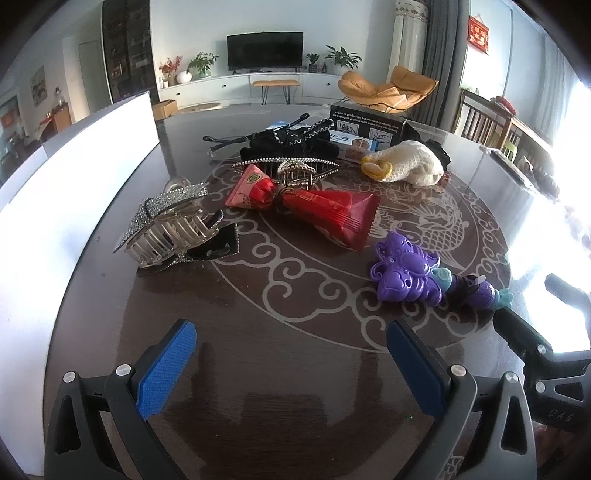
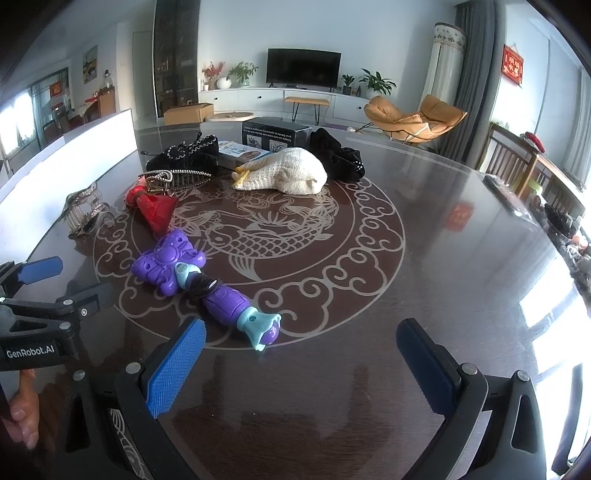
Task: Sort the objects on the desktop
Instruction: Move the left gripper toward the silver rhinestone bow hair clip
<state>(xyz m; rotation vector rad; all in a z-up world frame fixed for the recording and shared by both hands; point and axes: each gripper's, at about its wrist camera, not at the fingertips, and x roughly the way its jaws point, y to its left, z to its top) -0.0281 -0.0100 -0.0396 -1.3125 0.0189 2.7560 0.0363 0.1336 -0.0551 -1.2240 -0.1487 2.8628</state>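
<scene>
— Both sets of jaws stand apart, empty. Which is nearer the purple toy wand [image 2: 207,284]?
— The right gripper [image 2: 301,365]; the wand's teal end lies just ahead-left of it on the desk [image 2: 424,280], long axis running away leftward. The left gripper [image 1: 291,363] sits farther off.

A dark patterned table [image 2: 424,229] bears a purple toy wand [image 2: 199,284], red packet [image 1: 325,210], hair clips [image 1: 173,229]; cream cloth [image 2: 288,171].

Far wall: pale white wall [image 2: 236,33], black flat television [image 2: 303,67] above a long white low cabinet [image 2: 258,98]
Seat: tan leather lounge chair [image 2: 413,116]
Light: bright daylight from the right-hand window [image 1: 576,122]
</scene>
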